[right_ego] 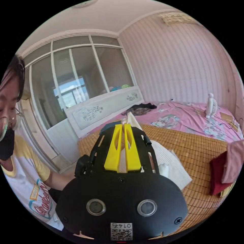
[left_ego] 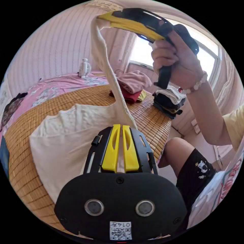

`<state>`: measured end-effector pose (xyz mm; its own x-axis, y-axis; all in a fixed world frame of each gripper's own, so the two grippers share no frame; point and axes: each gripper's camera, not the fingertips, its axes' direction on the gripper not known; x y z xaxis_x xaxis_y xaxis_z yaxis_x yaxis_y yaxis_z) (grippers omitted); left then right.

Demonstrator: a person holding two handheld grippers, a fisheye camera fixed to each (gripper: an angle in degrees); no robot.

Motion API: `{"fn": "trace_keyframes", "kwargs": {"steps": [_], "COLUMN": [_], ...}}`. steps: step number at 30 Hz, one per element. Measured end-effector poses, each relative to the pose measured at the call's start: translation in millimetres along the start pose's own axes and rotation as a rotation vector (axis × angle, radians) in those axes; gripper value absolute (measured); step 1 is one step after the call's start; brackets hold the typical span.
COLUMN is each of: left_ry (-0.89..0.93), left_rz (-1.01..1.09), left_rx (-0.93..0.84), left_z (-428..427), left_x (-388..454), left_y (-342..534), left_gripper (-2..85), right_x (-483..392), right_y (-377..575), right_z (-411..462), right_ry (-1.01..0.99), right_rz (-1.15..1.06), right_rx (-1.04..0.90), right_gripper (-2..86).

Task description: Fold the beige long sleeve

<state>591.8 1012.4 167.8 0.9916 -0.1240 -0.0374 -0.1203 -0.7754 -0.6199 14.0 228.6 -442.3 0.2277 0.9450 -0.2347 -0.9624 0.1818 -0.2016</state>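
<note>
Left gripper view: I am stretching one sleeve of the cream ribbed long-sleeve top [left_ego: 63, 142] between both grippers.
My left gripper [left_ego: 121, 126] is pinching its lower end above the woven bamboo mat [left_ego: 101, 95]; my right gripper [left_ego: 100, 17] is clamping the raised cuff.

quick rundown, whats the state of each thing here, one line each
beige long sleeve: body flat on the bamboo mat, one sleeve lifted taut
left gripper: fingers shut on the sleeve near the body
right gripper: fingers shut on the raised sleeve end
bamboo mat: spread flat over the bed
pink and red clothes pile: folded, stacked on the mat
dark clothes stack: folded, at the mat's edge
small white fan: upright on the pink sheet
</note>
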Motion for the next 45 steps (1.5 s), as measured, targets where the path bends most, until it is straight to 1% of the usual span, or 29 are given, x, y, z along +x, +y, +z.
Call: {"fn": "trace_keyframes", "kwargs": {"steps": [2, 3, 5, 7, 9, 11, 16, 18, 20, 22, 24, 25, 26, 28, 29, 30, 31, 32, 33, 34, 35, 37, 39, 40, 42, 43, 45], "left_ry": [-0.144, -0.173, -0.288, -0.357, -0.392, -0.372, -0.302, -0.332, -0.377, -0.378, -0.386, -0.419, -0.445, -0.461, -0.472, -0.481, -0.500, -0.486, -0.472, -0.414, -0.392, -0.397, -0.457, -0.485, -0.466, -0.436, -0.441], "left_rz": [-0.150, -0.187, -0.322, -0.405, -0.474, -0.520, -0.460, -0.455, -0.429, -0.424, -0.372, -0.347, -0.296, -0.257, -0.258, -0.264, -0.290, -0.335, -0.358, -0.401, -0.406, -0.412, -0.408, -0.405, -0.427, -0.439, -0.466], "left_rx": [0.000, -0.003, -0.027, -0.061, -0.081, -0.063, -0.033, -0.057, -0.137, -0.243, -0.228, -0.197, -0.113, -0.043, -0.044, -0.055, -0.102, -0.187, -0.230, -0.301, -0.211, -0.193, -0.171, -0.118, -0.017, 0.019, 0.007], "left_z": [-66.3, -81.8, -134.0, -160.5, -175.7, -180.5, -140.4, -119.1, -86.2, -61.6, -66.5, -77.5, -94.9, -115.4, -120.0, -119.3, -111.0, -95.3, -86.5, -70.4, -76.3, -86.6, -97.2, -103.7, -107.8, -104.1, -89.8], "left_x": [-48.4, -60.1, -101.4, -125.9, -144.5, -161.0, -182.8, -194.5, -210.8, -220.8, -214.2, -206.0, -193.5, -184.2, -186.9, -190.8, -203.6, -221.3, -229.8, -243.4, -245.7, -249.9, -255.9, -262.8, -281.2, -296.6, -318.9], "left_y": [57.3, 73.0, 135.6, 177.3, 209.2, 228.9, 201.6, 185.9, 174.7, 175.0, 172.7, 168.8, 164.7, 159.3, 158.9, 160.4, 167.0, 177.8, 184.4, 197.6, 206.3, 209.4, 208.4, 208.2, 207.9, 206.6, 201.8], "left_gripper": [-0.8, -0.7, -0.6, -0.3, 0.2, 1.2, 5.2, 5.7, 5.3, 3.7, 1.4, 0.7, 0.4, 0.0, -0.1, -0.1, -0.1, 0.0, 0.1, 0.4, 0.9, 1.1, 0.9, 0.9, 1.6, 2.8, 7.2], "right_x": [-33.0, -38.8, -45.2, -36.7, -22.3, -1.4, 24.7, 26.8, 26.9, 31.0, 37.2, 39.7, 40.9, 44.3, 50.5, 54.8, 65.2, 76.6, 82.0, 93.3, 105.8, 125.9, 148.3, 164.9, 188.5, 200.5, 219.0], "right_y": [7.3, 13.6, 50.7, 77.2, 99.0, 124.4, 168.4, 180.8, 197.5, 211.0, 220.6, 223.0, 223.0, 221.0, 219.6, 219.1, 218.9, 219.0, 219.0, 219.0, 218.3, 215.2, 210.3, 207.0, 202.3, 200.5, 199.1], "right_z": [102.4, 126.6, 197.0, 212.1, 203.5, 182.9, 147.4, 137.1, 128.8, 126.7, 123.9, 119.5, 113.5, 103.7, 99.9, 99.2, 99.7, 101.1, 102.0, 104.8, 108.7, 115.4, 121.9, 127.9, 140.3, 149.7, 163.5], "right_ry": [-0.139, -0.158, -0.122, -0.056, 0.006, 0.061, 0.179, 0.201, 0.237, 0.260, 0.269, 0.276, 0.298, 0.344, 0.358, 0.361, 0.369, 0.377, 0.380, 0.387, 0.410, 0.442, 0.462, 0.475, 0.499, 0.516, 0.547], "right_rz": [-0.007, -0.012, -0.031, -0.036, -0.007, 0.044, 0.153, 0.184, 0.201, 0.227, 0.265, 0.273, 0.264, 0.249, 0.250, 0.254, 0.273, 0.296, 0.303, 0.309, 0.322, 0.334, 0.346, 0.360, 0.383, 0.391, 0.424], "right_rx": [-0.164, -0.224, -0.443, -0.535, -0.539, -0.549, -0.587, -0.579, -0.565, -0.572, -0.573, -0.554, -0.523, -0.464, -0.444, -0.443, -0.449, -0.454, -0.452, -0.452, -0.460, -0.468, -0.457, -0.456, -0.467, -0.460, -0.448], "right_gripper": [6.6, 7.8, 9.9, 9.7, 9.0, 8.3, 7.9, 7.7, 7.6, 7.5, 7.4, 7.4, 7.3, 7.3, 7.4, 7.5, 7.7, 8.2, 8.5, 9.4, 10.3, 11.1, 12.0, 12.6, 13.0, 13.1, 12.5]}}
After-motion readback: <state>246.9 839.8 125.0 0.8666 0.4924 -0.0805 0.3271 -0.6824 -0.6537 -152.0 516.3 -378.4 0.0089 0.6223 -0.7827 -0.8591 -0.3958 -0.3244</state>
